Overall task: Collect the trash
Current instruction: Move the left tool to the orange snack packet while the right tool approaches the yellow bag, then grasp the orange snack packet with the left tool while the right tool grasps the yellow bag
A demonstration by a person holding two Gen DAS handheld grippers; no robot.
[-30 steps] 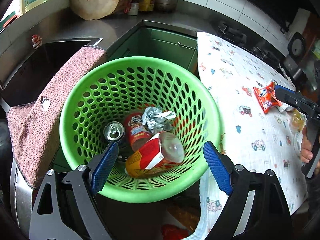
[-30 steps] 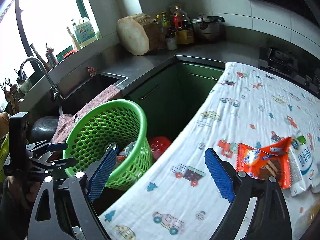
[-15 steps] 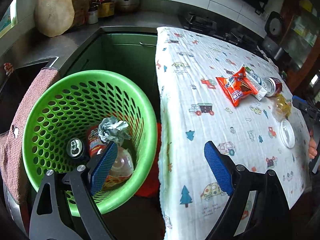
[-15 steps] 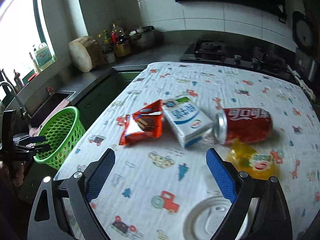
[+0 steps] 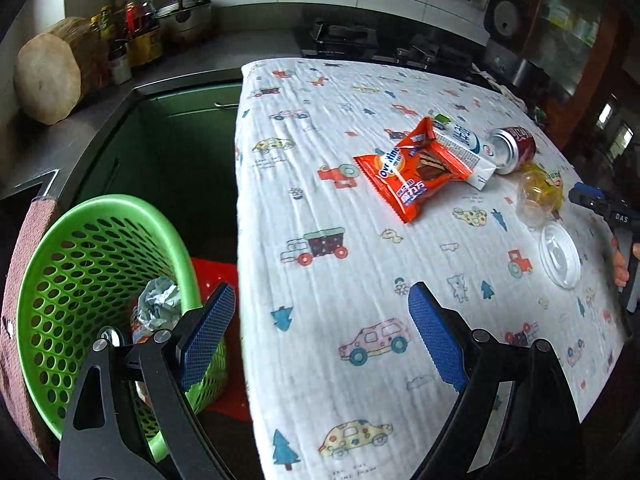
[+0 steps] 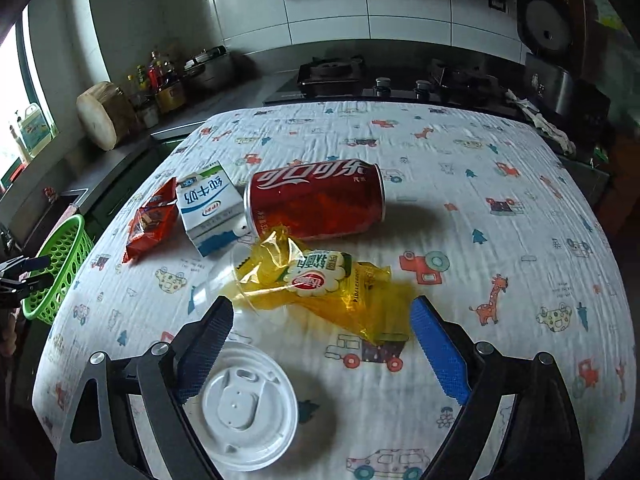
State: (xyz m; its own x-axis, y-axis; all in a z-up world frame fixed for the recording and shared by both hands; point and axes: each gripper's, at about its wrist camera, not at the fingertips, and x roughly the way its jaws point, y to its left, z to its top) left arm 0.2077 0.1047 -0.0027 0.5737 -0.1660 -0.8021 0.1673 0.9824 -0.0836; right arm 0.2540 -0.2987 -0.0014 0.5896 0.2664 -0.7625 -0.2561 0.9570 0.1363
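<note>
A green perforated basket (image 5: pixel 52 256) holds a foil ball (image 5: pixel 158 300), a can and other trash; it also shows far left in the right wrist view (image 6: pixel 60 268). On the table lie an orange snack wrapper (image 5: pixel 408 172), a milk carton (image 6: pixel 210 206), a red cola can (image 6: pixel 316 200) on its side, a yellow candy bag (image 6: pixel 320 284) partly in a clear cup, and a white plastic lid (image 6: pixel 248 404). My left gripper (image 5: pixel 320 344) is open and empty over the table's left edge beside the basket. My right gripper (image 6: pixel 320 348) is open and empty, just short of the yellow bag, above the lid.
The table (image 6: pixel 500 280) wears a white cloth with cartoon prints. Behind it are a stove (image 6: pixel 332 76) and a counter with a wooden block (image 6: pixel 104 116), bottles and a pot. A pink towel (image 5: pixel 24 248) hangs beside the basket. Something red (image 5: pixel 212 276) lies on the floor.
My left gripper has swung right, from over the basket to the table's edge. My right gripper has moved across the table to the yellow bag and lid. Both stay open.
</note>
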